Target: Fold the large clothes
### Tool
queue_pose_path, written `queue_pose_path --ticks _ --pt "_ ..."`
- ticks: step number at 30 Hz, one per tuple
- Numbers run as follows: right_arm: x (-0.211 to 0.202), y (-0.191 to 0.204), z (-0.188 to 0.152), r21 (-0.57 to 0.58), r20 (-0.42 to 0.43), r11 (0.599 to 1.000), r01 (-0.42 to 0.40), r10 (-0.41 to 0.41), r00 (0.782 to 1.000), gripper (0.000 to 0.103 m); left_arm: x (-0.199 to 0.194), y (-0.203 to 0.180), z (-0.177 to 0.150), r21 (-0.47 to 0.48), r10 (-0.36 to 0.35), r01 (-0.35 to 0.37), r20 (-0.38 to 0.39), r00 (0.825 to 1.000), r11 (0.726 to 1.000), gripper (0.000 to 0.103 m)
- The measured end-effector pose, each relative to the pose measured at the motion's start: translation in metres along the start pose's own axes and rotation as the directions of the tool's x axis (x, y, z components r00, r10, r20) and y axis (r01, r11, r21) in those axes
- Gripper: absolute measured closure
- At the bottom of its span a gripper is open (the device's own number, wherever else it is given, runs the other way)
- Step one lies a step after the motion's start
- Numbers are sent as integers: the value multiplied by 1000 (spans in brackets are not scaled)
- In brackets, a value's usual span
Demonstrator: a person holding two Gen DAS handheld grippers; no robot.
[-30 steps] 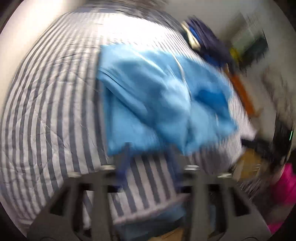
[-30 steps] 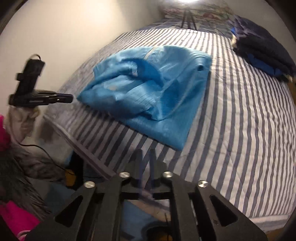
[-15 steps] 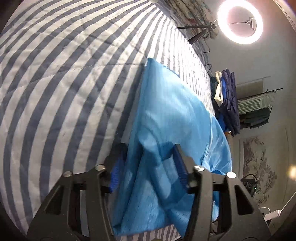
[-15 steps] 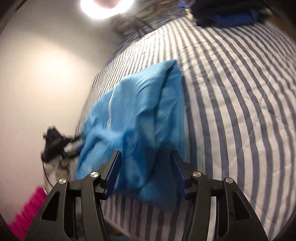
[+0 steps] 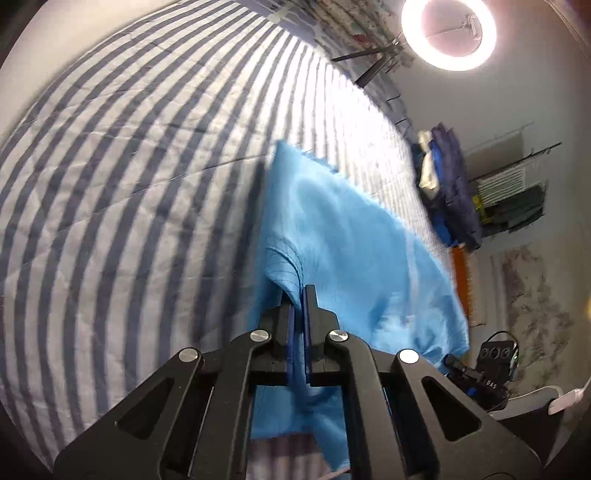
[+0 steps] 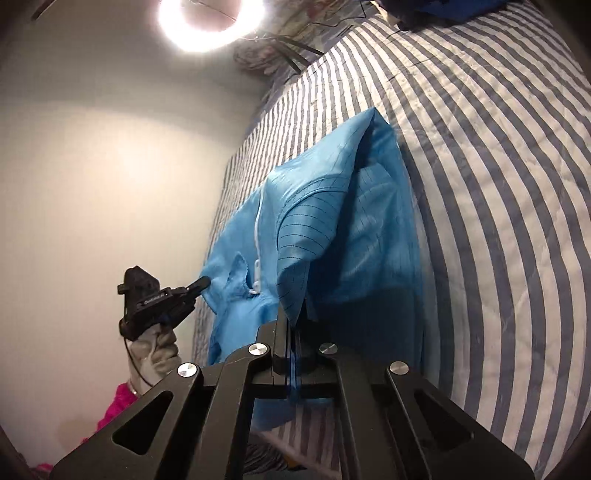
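Covering almost the whole of both views, the striped quilt (image 5: pixel 122 206) of the bed (image 6: pixel 517 206) lies smooth and bare beyond the garment, with wide open room toward its far side and its head end, where a glowing ring light (image 5: pixel 448 33) stands on a tripod. A dark pile of folded clothes (image 5: pixel 452 192) sits well apart at one far edge of the bed. The blue jacket (image 5: pixel 354 251) lies along the near edge of the bed, its long axis running with that edge; some of its cloth hangs over the side, and one corner reaches away across the stripes toward the far side. A white zip (image 6: pixel 257 254) runs down its length, its pull hanging at the near end. The left gripper (image 5: pixel 297 295) has its jaws pressed together on a fold of the jacket, the cloth pulled up into a small ridge between the blue pads (image 5: pixel 290 325). The right gripper (image 6: pixel 295 325) is likewise clamped on a raised flap of the same jacket at the near edge, the fabric tenting up from its fingers. In the right wrist view the left gripper shows at the jacket's other end, carried by a gloved hand (image 6: pixel 157 350) beside a bright pink sleeve (image 6: pixel 114 410).
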State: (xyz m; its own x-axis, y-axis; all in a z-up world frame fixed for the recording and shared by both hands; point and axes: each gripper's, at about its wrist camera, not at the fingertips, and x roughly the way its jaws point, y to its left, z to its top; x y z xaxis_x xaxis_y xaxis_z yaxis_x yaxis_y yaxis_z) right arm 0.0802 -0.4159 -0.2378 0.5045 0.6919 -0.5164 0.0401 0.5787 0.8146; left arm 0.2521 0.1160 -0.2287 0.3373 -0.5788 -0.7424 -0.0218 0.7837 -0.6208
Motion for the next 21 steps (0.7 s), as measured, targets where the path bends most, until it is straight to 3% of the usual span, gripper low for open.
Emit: queue_pose_path --ticks 5,10,13,15,17,21 --pt "23 -25 -5 4 -63 991 131 -131 989 102 26 14 -17 22 71 -70 -66 995 997 102" --pt "-3 4 1 -134 -109 975 177 -192 975 92 6 5 -7 63 100 -96 -53 994 993 101" --pt "-29 19 20 -176 -56 967 186 -199 978 74 -14 -5 -2 101 126 -125 -8 992 987 101" --pt "-46 22 21 -193 -13 961 200 -206 978 73 -23 -18 2 140 132 -135 26 991 981 101" --pt "-45 20 44 -170 19 966 197 -197 980 66 -27 -38 9 181 110 -118 53 993 976 101" --pt "-14 -4 84 -77 -9 987 138 -139 990 59 -14 -73 23 247 72 -83 51 996 966 101"
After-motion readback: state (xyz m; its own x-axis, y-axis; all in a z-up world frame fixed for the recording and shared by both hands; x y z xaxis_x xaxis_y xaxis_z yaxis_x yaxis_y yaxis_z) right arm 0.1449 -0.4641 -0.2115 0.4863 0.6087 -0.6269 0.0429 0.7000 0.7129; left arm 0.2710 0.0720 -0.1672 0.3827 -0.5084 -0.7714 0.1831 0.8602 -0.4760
